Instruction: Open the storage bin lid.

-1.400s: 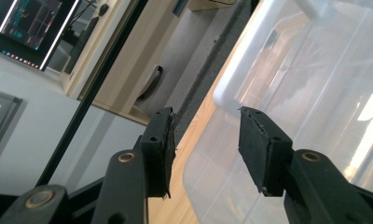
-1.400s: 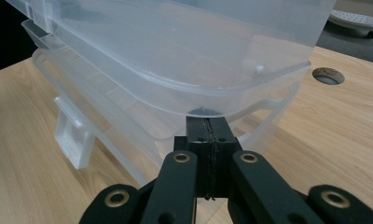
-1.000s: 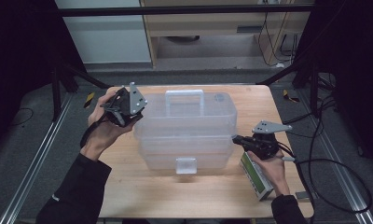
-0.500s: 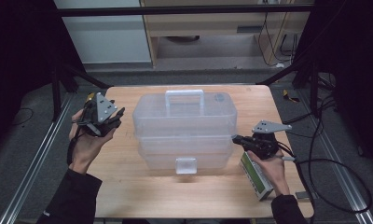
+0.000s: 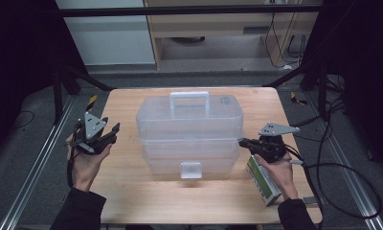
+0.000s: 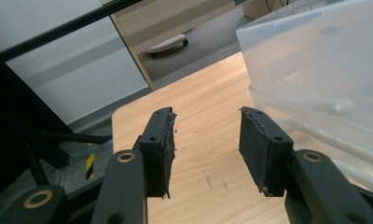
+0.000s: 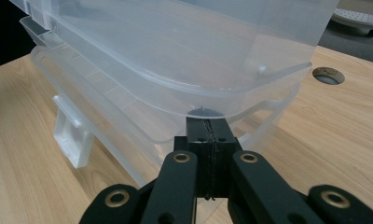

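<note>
I am holding my left claw (image 5: 99, 137) off to the left side of the table (image 5: 132, 191), its jaws spread wide with nothing between them, well apart from the clear plastic toolbox (image 5: 189, 132). In the left gripper view the pads (image 6: 162, 147) are pointing across bare wood, with the box wall only at the right edge, so I judge this claw is waiting clear rather than helping.

The toolbox is sitting in the middle of the table, handle (image 5: 189, 98) on top and its white front latch (image 5: 190, 170) facing me.

My right claw (image 5: 243, 142) is pressing its jaws together at the box's right end; the tips are tucked just under the overhanging lid rim (image 7: 250, 81), touching or nearly so. I take it that I am bracing or prying there.

A green and white carton (image 5: 262, 181) is lying under my right hand (image 5: 278, 170), crowding that corner. The latch looks closed, which could resist lifting.
</note>
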The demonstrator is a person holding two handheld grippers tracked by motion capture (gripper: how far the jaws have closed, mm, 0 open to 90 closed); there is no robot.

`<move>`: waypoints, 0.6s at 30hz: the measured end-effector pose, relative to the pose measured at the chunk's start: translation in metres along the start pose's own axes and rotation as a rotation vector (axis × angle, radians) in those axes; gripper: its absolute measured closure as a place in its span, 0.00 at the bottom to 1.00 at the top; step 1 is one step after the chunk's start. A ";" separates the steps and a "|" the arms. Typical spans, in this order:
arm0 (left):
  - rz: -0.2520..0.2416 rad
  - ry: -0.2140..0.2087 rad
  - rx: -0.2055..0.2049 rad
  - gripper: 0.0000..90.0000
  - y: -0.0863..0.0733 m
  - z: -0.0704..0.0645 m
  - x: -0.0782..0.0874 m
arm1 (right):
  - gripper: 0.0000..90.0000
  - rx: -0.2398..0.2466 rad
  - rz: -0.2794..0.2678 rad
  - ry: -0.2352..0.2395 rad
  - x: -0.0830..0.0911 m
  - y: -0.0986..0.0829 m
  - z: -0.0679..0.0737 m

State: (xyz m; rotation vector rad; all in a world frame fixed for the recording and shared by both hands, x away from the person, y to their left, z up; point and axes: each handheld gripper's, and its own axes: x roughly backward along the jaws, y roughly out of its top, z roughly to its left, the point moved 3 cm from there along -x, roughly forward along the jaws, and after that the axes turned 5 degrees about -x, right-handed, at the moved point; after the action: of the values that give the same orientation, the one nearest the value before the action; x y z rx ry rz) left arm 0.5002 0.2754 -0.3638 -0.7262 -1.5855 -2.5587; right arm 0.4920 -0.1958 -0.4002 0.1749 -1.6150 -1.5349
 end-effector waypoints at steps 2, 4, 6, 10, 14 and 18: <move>-0.003 -0.006 0.005 0.60 -0.004 -0.003 -0.001 | 1.00 0.001 -0.001 0.000 0.000 0.001 0.000; -0.002 -0.016 0.007 0.60 -0.007 -0.006 -0.003 | 1.00 -0.003 -0.004 0.003 0.000 0.001 -0.001; -0.001 -0.024 0.011 0.59 -0.010 -0.009 -0.005 | 1.00 -0.007 -0.005 0.003 0.000 0.002 -0.002; 0.009 -0.043 0.012 0.58 -0.016 -0.015 -0.010 | 1.00 -0.005 -0.006 -0.002 0.000 0.004 -0.003; 0.003 -0.049 0.013 0.58 -0.016 -0.019 -0.009 | 1.00 -0.005 -0.014 0.003 0.001 0.005 -0.003; -0.007 -0.051 0.007 0.57 -0.015 -0.023 -0.005 | 1.00 -0.003 -0.020 0.007 0.001 0.006 -0.002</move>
State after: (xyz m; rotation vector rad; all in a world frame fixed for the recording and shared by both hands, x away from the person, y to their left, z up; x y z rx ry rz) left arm 0.4919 0.2615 -0.3869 -0.7923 -1.6143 -2.5582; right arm 0.4952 -0.1970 -0.3950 0.1945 -1.6099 -1.5505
